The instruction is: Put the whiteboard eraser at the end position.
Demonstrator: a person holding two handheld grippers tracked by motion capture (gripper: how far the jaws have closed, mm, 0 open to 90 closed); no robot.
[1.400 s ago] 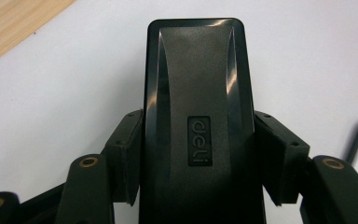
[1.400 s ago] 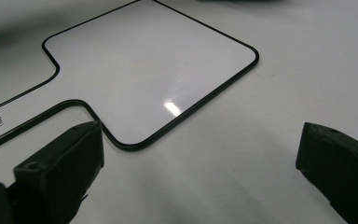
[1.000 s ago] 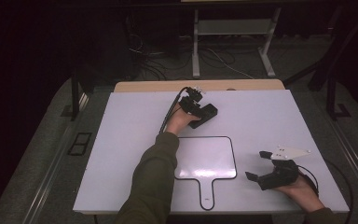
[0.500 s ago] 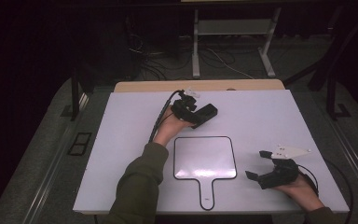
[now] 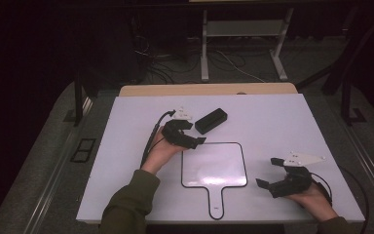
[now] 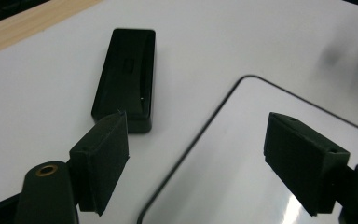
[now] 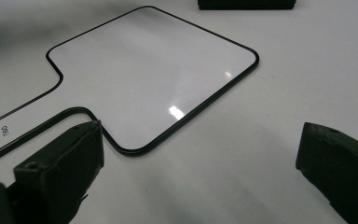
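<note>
The small black box (image 5: 211,121) lies flat on the white table (image 5: 272,122), near the far side and just past the top left corner of the white paddle board (image 5: 214,165). Nothing holds it. From above it looks like a plain dark block, but the left gripper view shows more: the box (image 6: 126,74) has a long dip along its top with a tiny shiny dot in it. The left gripper (image 5: 187,139) sits just beside the box, on the near left side. Its jaws have just been opening and now stand apart with nothing between them; the box lies a little way past their tips. The right gripper (image 5: 280,178) rests well apart, near the front right of the table, also spread wide and empty. The right gripper view shows the board (image 7: 154,70) up close, with its thin black edge, its handle, a bright spot of light and tiny print on the handle.
</note>
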